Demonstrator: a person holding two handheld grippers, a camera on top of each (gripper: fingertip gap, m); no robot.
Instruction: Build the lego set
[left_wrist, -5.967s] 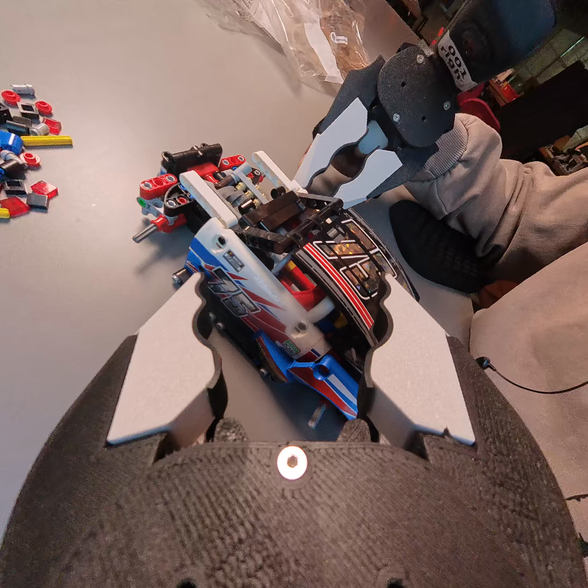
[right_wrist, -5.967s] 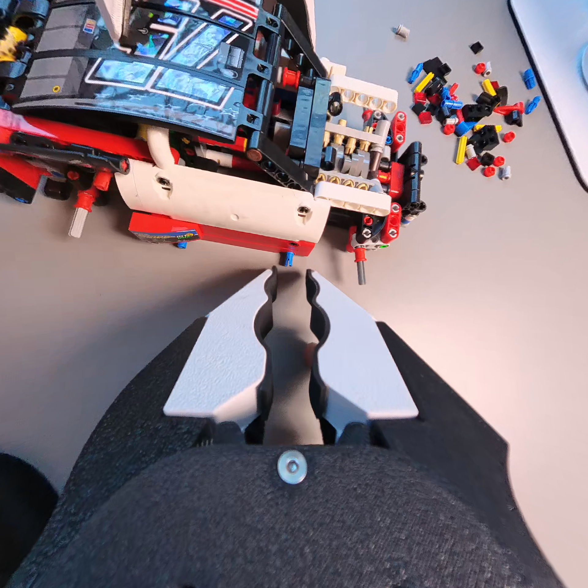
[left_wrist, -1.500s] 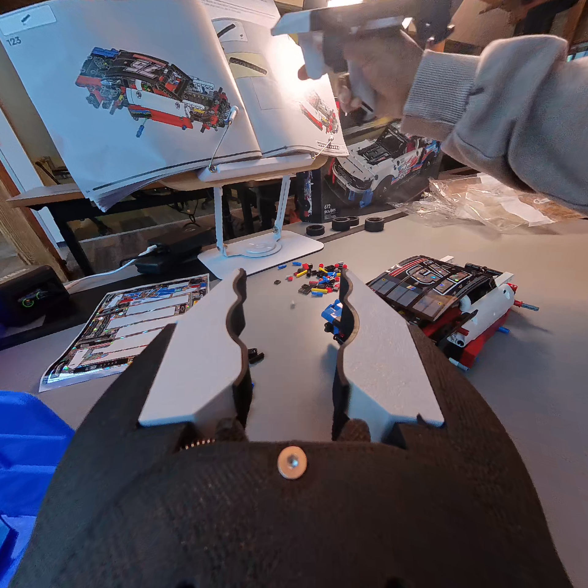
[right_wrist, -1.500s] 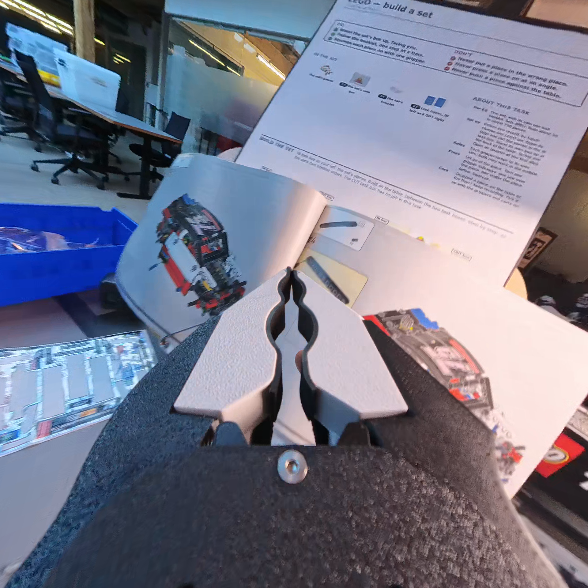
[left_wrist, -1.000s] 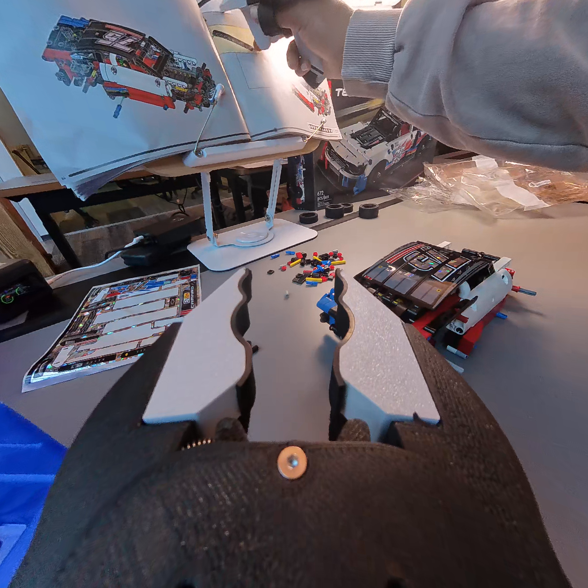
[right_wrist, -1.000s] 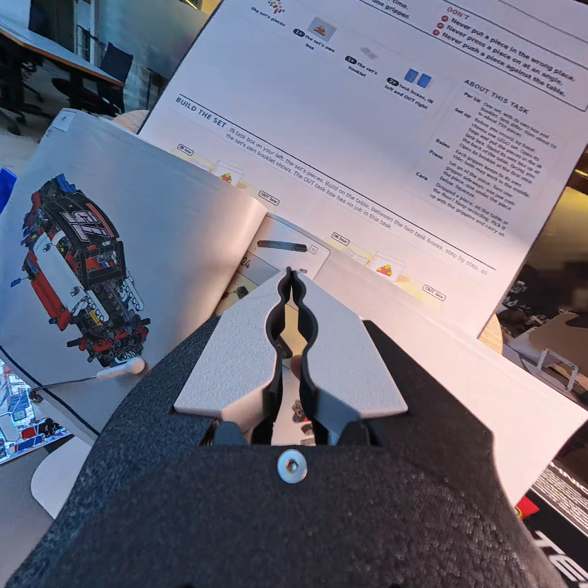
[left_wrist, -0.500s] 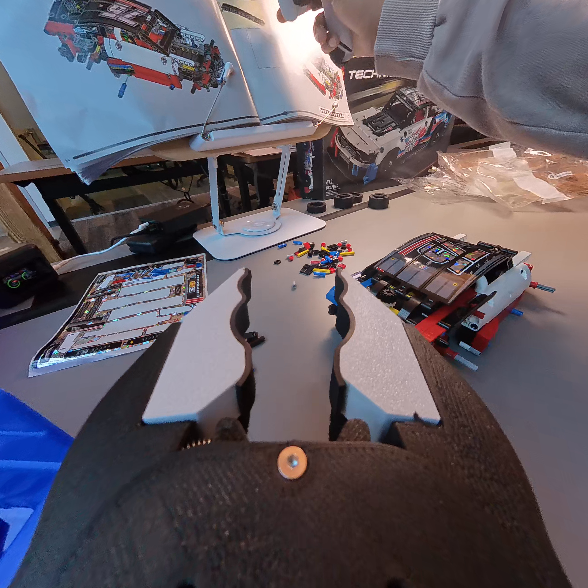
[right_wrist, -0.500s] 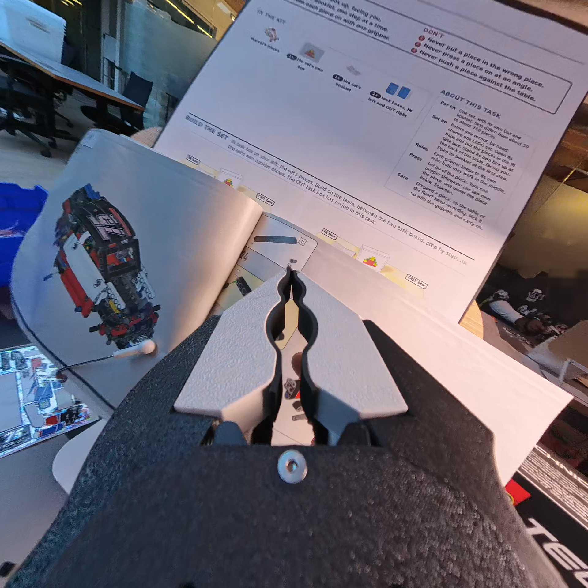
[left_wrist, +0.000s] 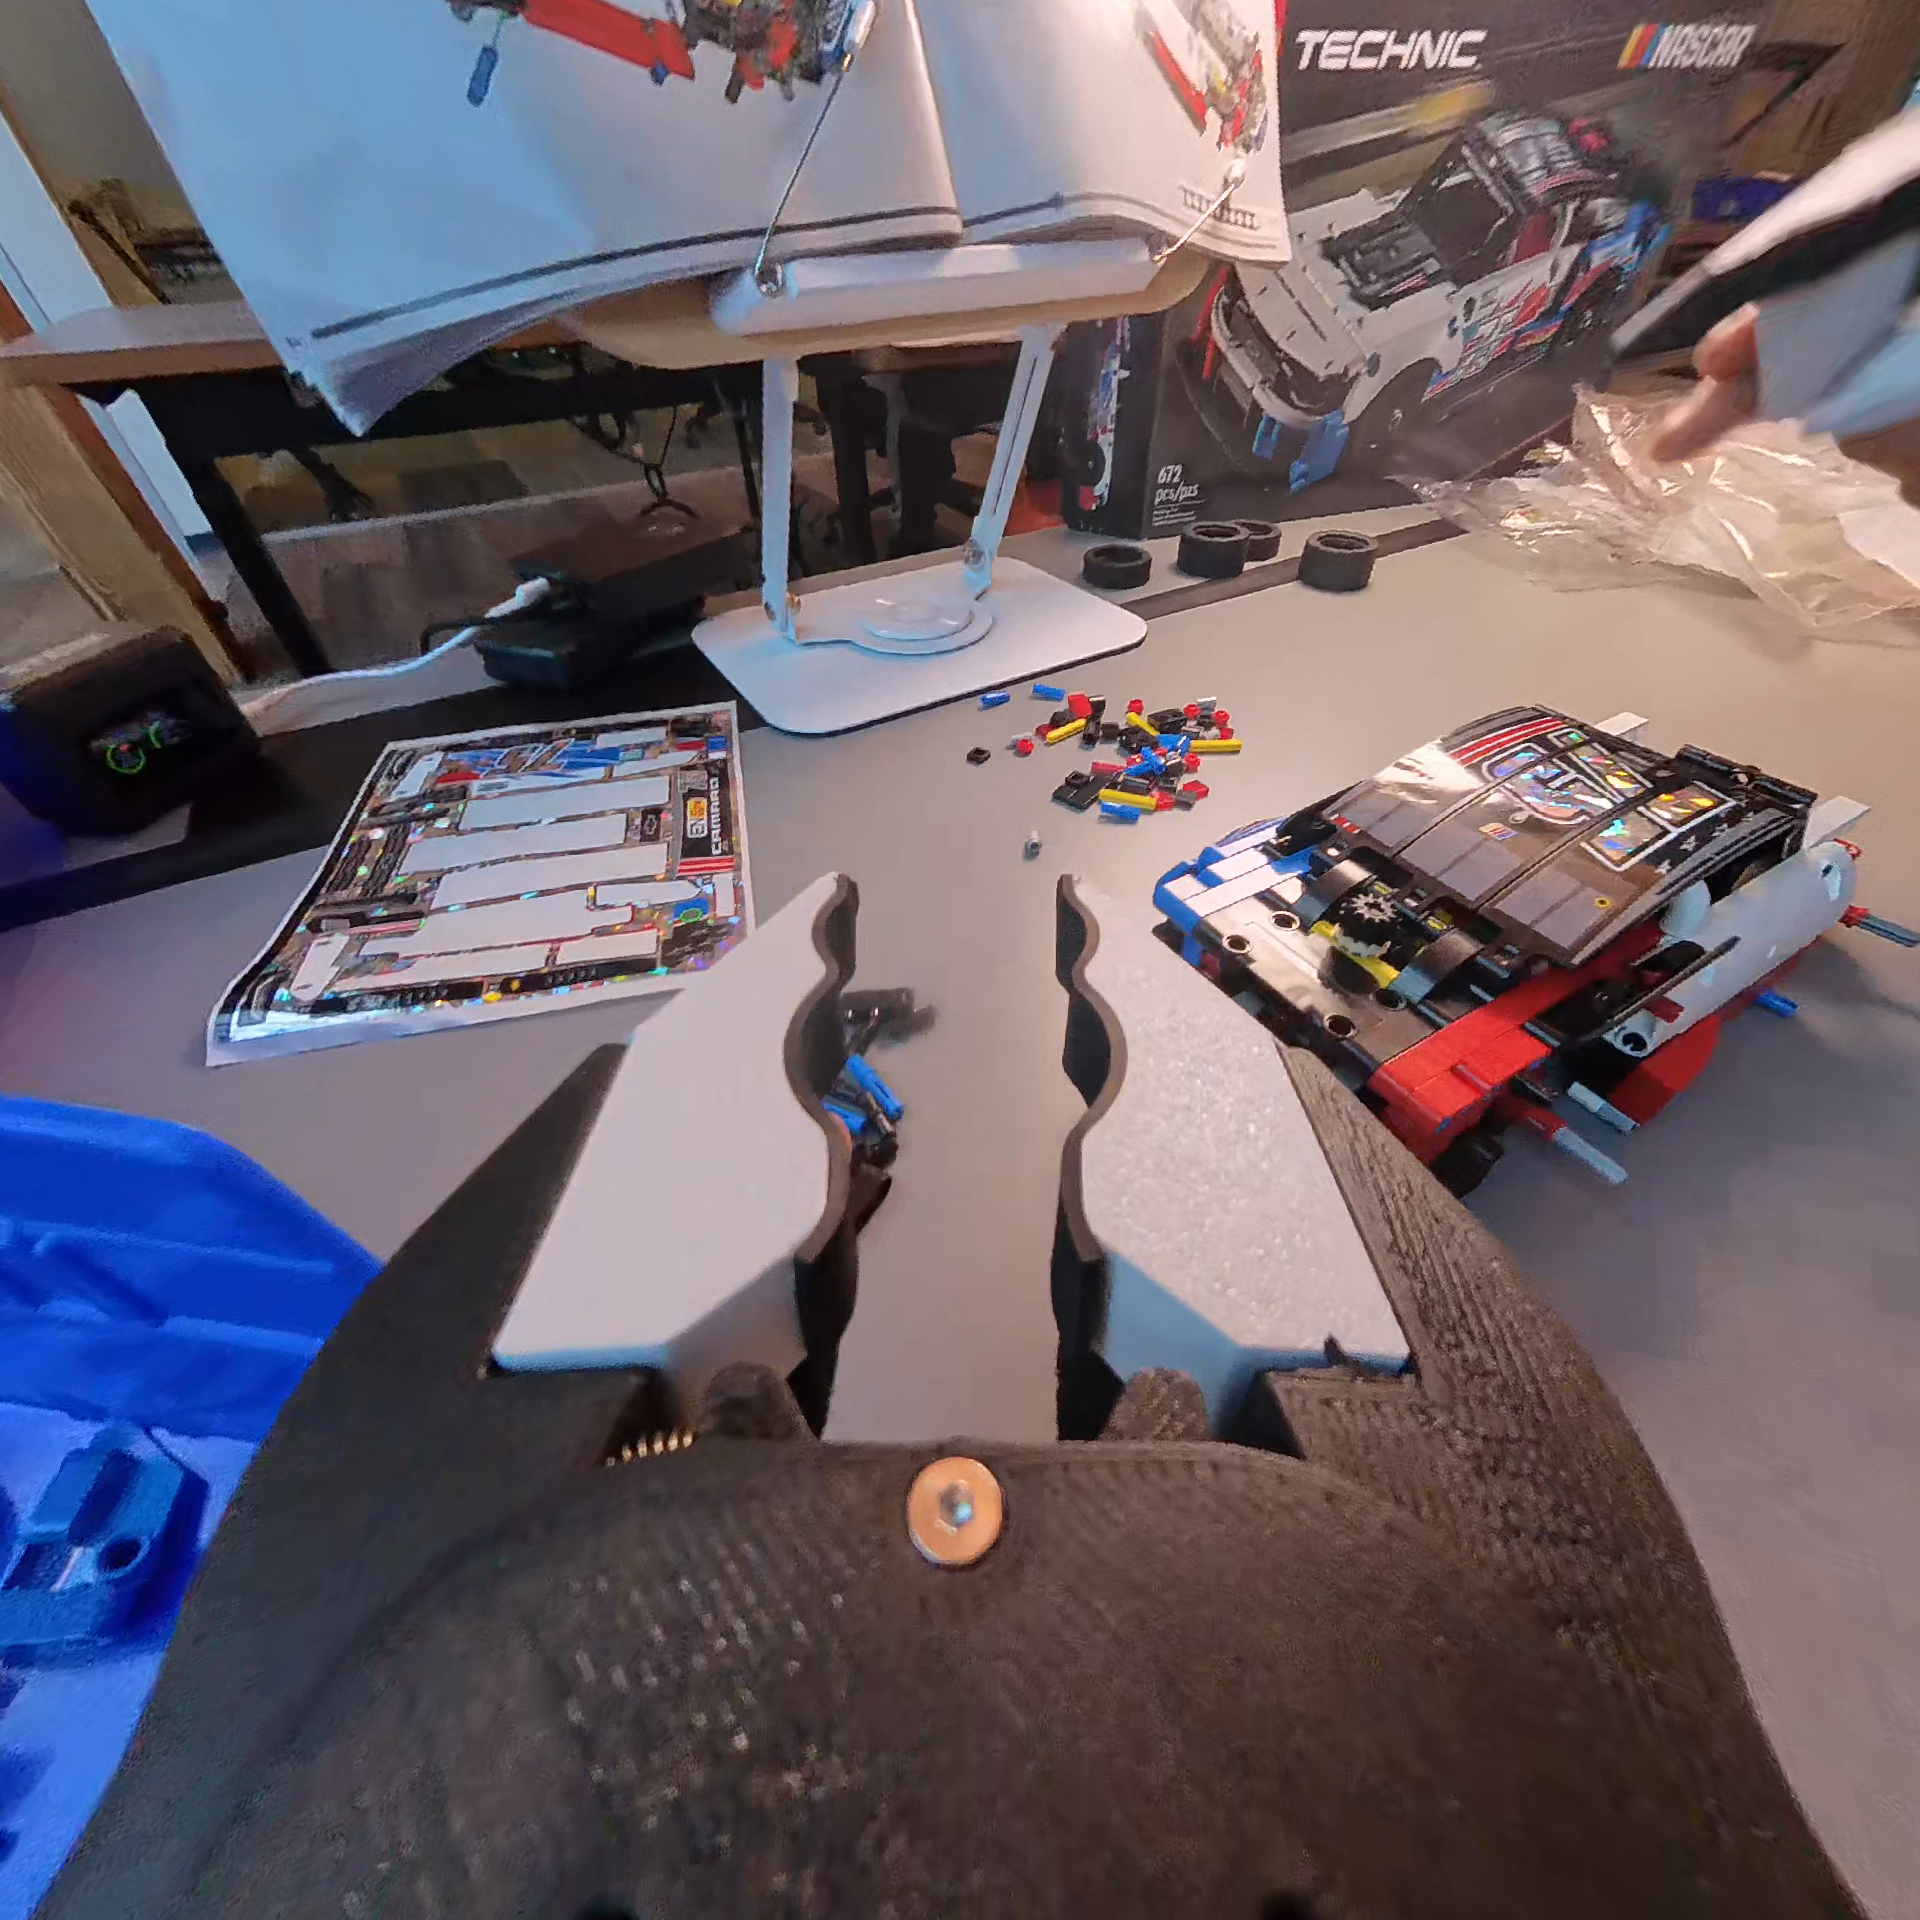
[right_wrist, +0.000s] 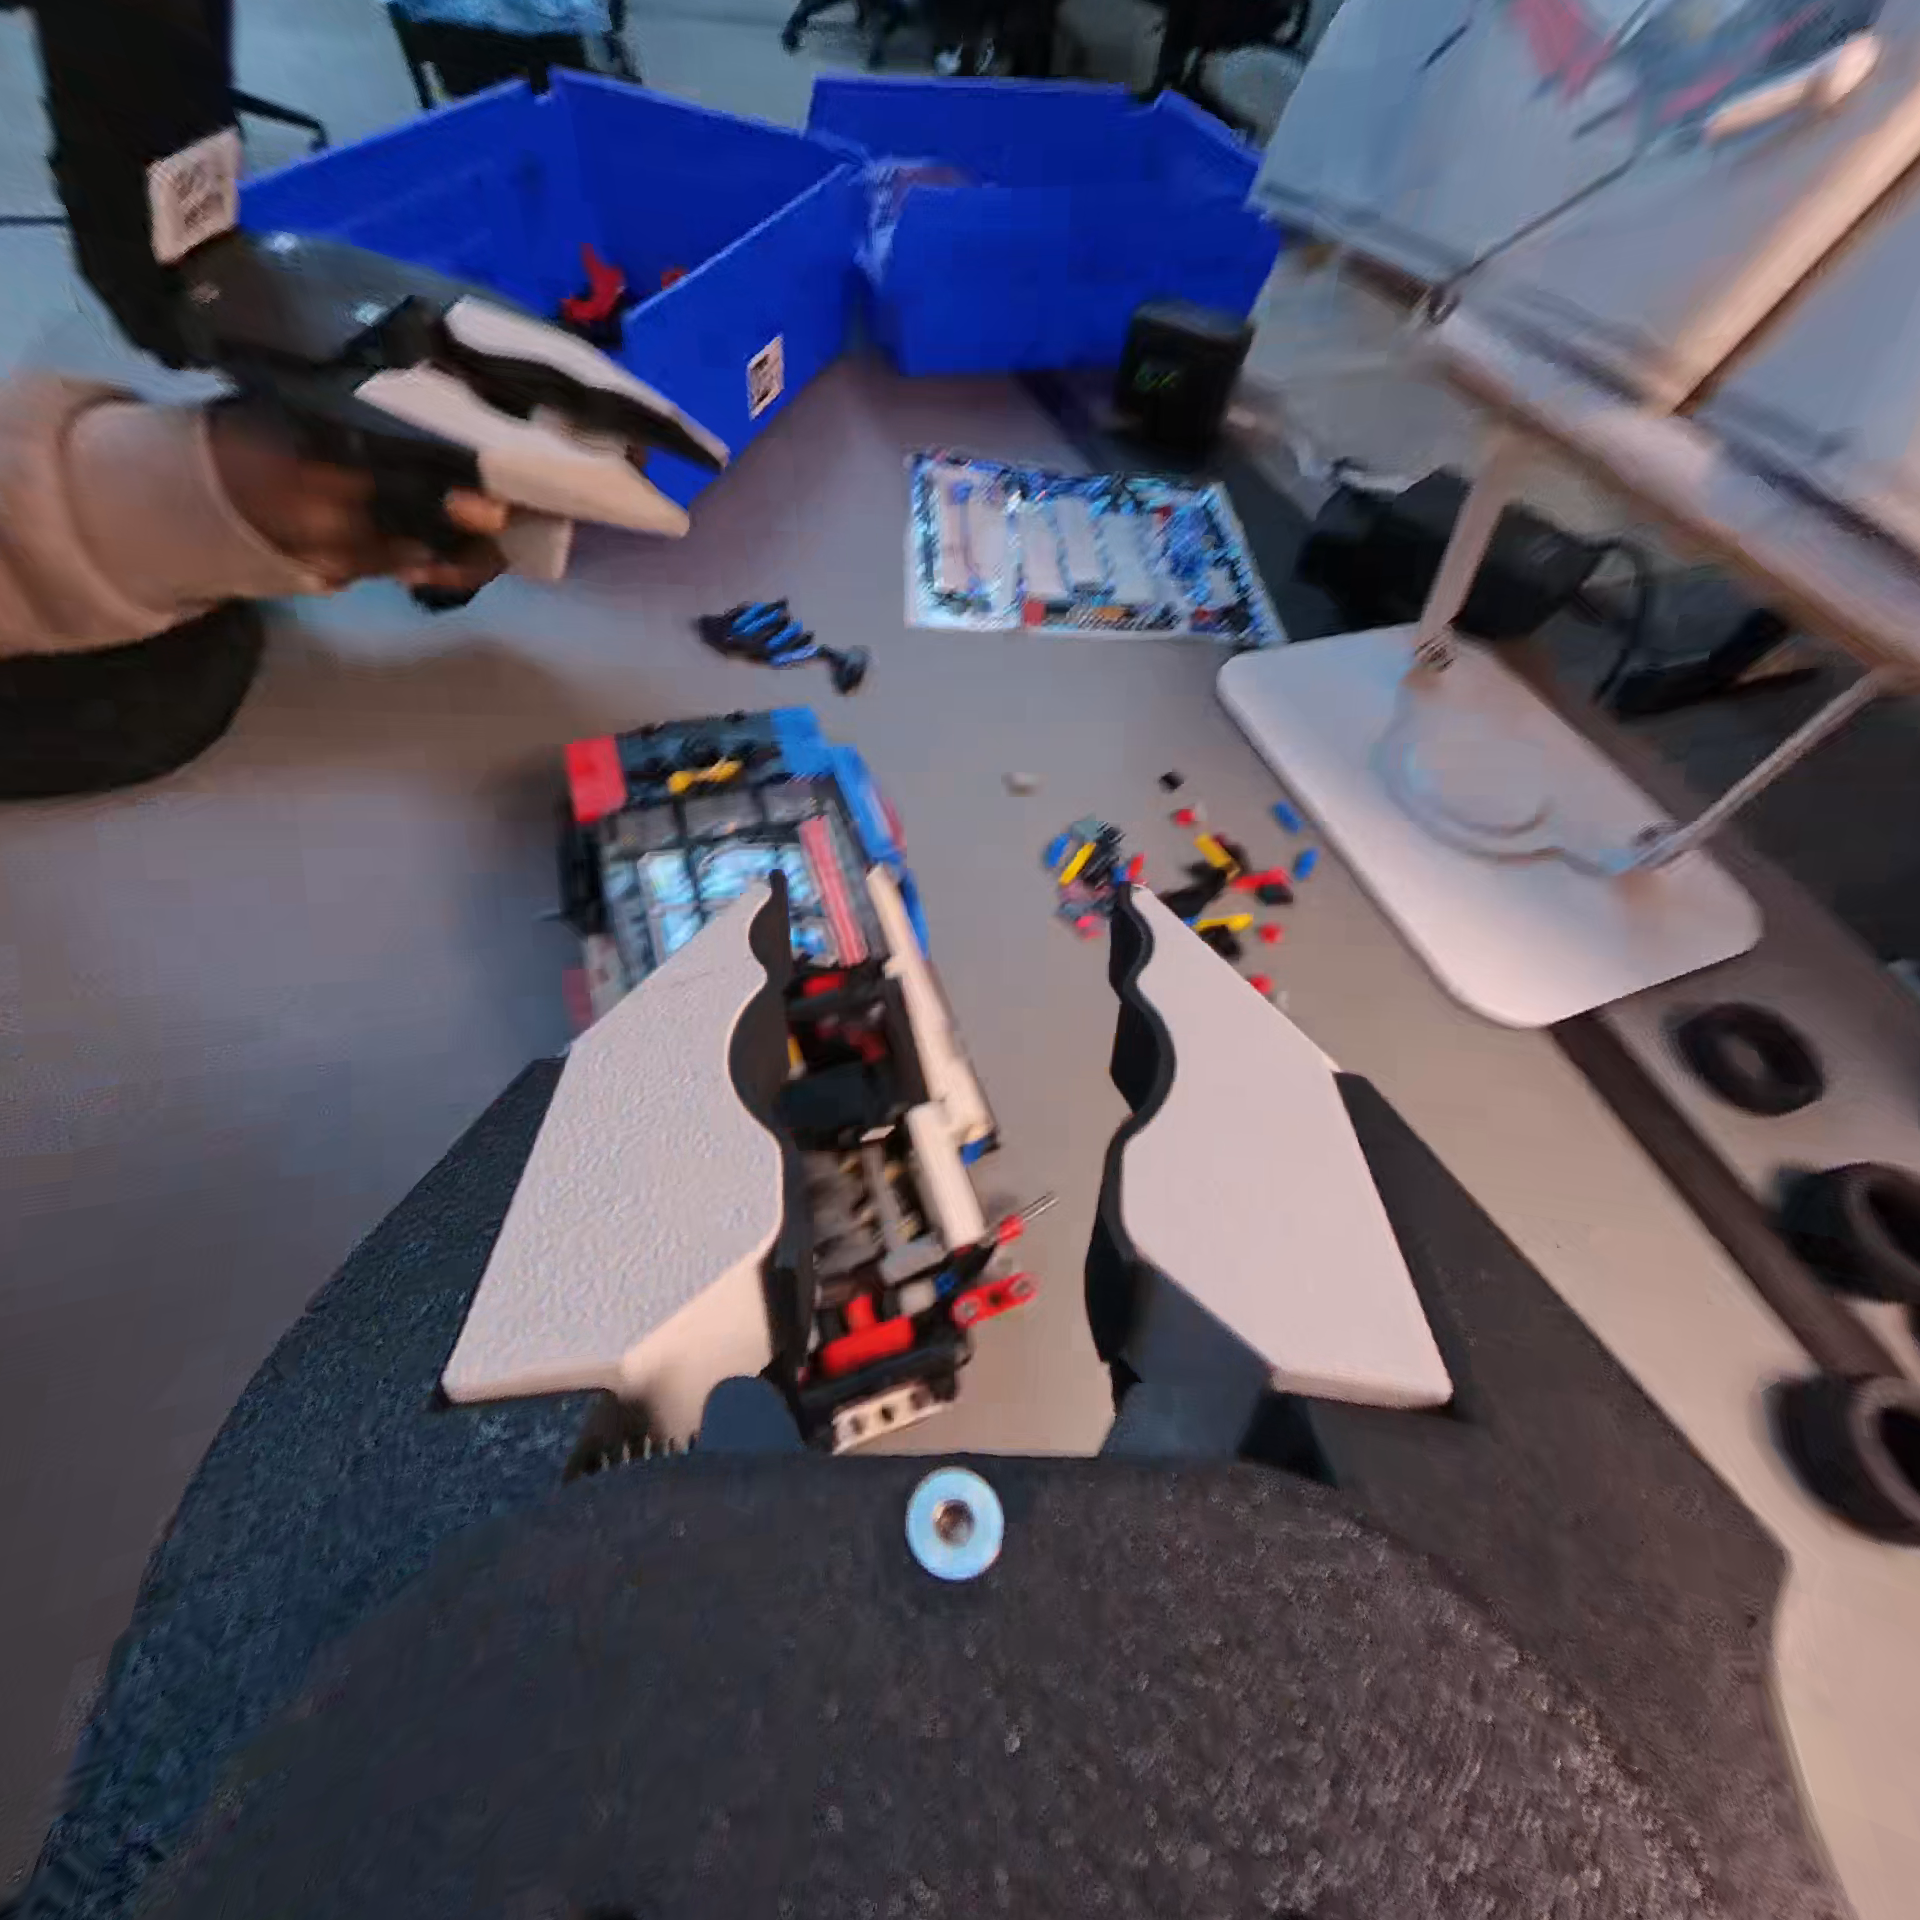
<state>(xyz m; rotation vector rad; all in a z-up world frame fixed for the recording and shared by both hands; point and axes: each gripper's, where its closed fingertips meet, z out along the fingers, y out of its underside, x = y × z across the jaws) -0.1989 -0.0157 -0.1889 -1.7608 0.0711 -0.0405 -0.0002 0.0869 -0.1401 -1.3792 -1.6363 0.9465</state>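
Left gripper (left_wrist: 954, 904): fingers (left_wrist: 707, 1122) set apart, nothing between them, hovering above the counter (left_wrist: 935, 1299). Just ahead of the left finger's tip, partly hidden behind it, lies a small clump of black and blue pins (left_wrist: 868, 1060). To the right of the right finger sits the car model (left_wrist: 1507, 914), resting on the counter, black roof panels up, red sill and bare axles showing. Beyond the tips: loose pieces (left_wrist: 1132, 753) in a scatter, a sticker sheet (left_wrist: 509, 883) off to the left, the base of the booklet stand (left_wrist: 914, 634) farther out.

Right gripper (right_wrist: 945, 904): fingers (right_wrist: 644, 1164) wide, empty, well above the counter. The car model (right_wrist: 748, 904) lies lengthwise between them and below, its open rear end nearest the camera. This view is motion-blurred. The loose pieces (right_wrist: 1174, 883) sit just past the right fingertip; three tyres (right_wrist: 1745, 1060) lie far right.

Handling judgement: the model looks stiff through its beam frame and long white side panels but fragile at its edges; protruding axles, pins and clipped panels would likely pop off under a pinch. Probably light enough for one gripper, yet long, so it would tip if taken at one end. Best hold appears to be across the body mid-length, fingers on the side beams, not on the roof panel. Single pins are small and smooth: narrow the fingers, grip across the barrel.
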